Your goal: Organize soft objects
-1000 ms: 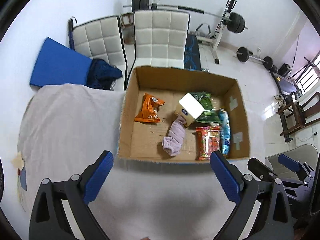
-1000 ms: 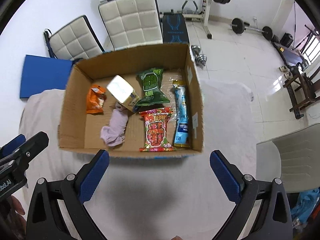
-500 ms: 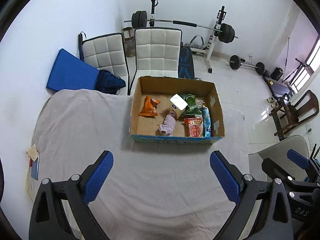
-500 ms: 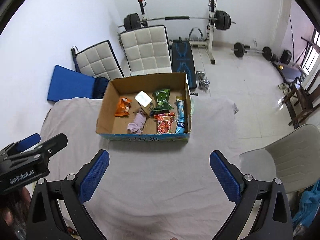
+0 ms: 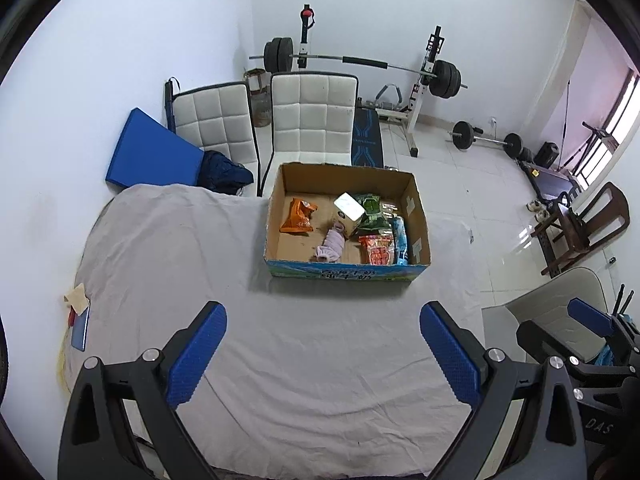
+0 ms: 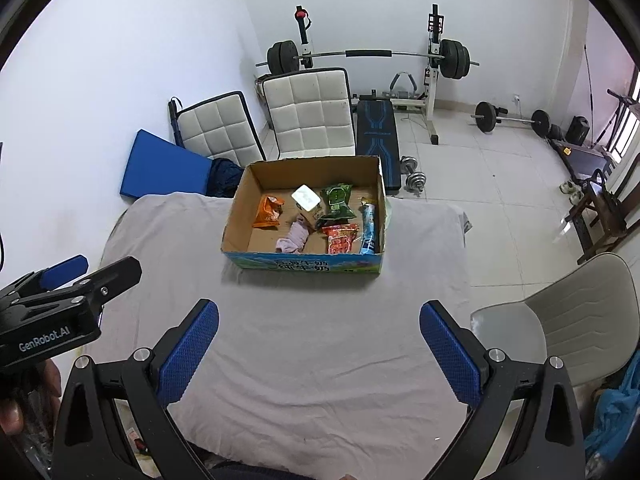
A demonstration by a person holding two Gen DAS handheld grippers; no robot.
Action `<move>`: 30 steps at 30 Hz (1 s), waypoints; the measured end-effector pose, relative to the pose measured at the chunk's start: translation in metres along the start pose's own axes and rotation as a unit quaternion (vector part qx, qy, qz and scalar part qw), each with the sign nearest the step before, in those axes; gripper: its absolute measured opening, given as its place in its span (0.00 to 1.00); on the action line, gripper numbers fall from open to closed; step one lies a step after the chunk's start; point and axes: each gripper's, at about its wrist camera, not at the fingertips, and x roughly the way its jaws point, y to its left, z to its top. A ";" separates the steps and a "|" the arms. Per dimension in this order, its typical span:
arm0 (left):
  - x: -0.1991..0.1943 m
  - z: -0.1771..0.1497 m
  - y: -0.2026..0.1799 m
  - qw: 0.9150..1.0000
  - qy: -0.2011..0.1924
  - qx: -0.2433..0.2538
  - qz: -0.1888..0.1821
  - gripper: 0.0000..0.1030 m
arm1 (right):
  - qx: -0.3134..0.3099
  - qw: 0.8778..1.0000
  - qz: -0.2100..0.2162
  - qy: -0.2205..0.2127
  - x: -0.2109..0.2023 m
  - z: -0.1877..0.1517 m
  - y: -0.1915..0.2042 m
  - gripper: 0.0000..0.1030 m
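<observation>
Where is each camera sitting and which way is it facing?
Left wrist: rides the left tool, high and back, facing the cardboard box on the grey sheet; own open blue fingers frame it, right tool at right edge.
Right wrist: rides the right tool, same heading; left tool and a hand at left.
Both share the box, white chairs and barbell rack.

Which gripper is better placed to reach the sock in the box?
Probably the left gripper: the sock lies nearly straight ahead of it. From the right gripper it sits slightly left. Both are open and far back.
</observation>
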 end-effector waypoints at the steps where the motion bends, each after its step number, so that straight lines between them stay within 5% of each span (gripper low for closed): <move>1: -0.001 0.001 -0.001 1.000 -0.005 0.001 0.002 0.96 | -0.001 1.000 -0.003 -0.001 -0.001 0.000 0.000 0.99; 10: -0.007 0.006 0.004 0.999 -0.039 -0.008 0.002 1.00 | 0.011 0.999 -0.025 -0.019 -0.001 0.013 -0.003 0.99; 30: -0.001 0.013 0.001 0.999 -0.040 -0.002 0.020 1.00 | 0.006 0.998 -0.036 -0.044 0.006 0.036 -0.001 0.99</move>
